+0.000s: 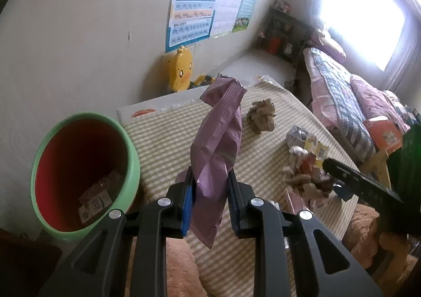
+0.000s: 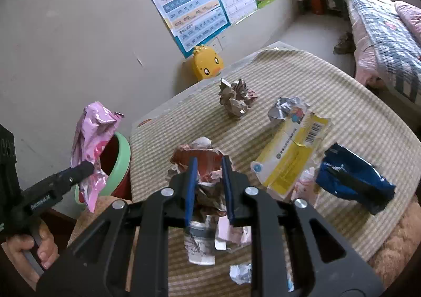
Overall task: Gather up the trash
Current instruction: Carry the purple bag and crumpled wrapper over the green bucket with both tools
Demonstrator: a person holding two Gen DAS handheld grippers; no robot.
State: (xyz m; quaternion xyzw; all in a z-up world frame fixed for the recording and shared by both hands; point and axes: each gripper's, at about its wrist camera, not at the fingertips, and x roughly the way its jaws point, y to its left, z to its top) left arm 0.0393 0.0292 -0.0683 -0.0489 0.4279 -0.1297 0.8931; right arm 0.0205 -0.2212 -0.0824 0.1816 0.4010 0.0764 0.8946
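Left hand-held gripper [image 1: 210, 178] clamps pink wrapper [image 1: 218, 139] beside bin [image 1: 131, 154].

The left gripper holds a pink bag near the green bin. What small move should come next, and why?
Probably carry the pink bag a little further left until it hangs over the mouth of the green bin, then open the left gripper. The bag is clamped between the fingers, and in the right wrist view it is already beside the bin's rim. Some trash already lies inside the bin.
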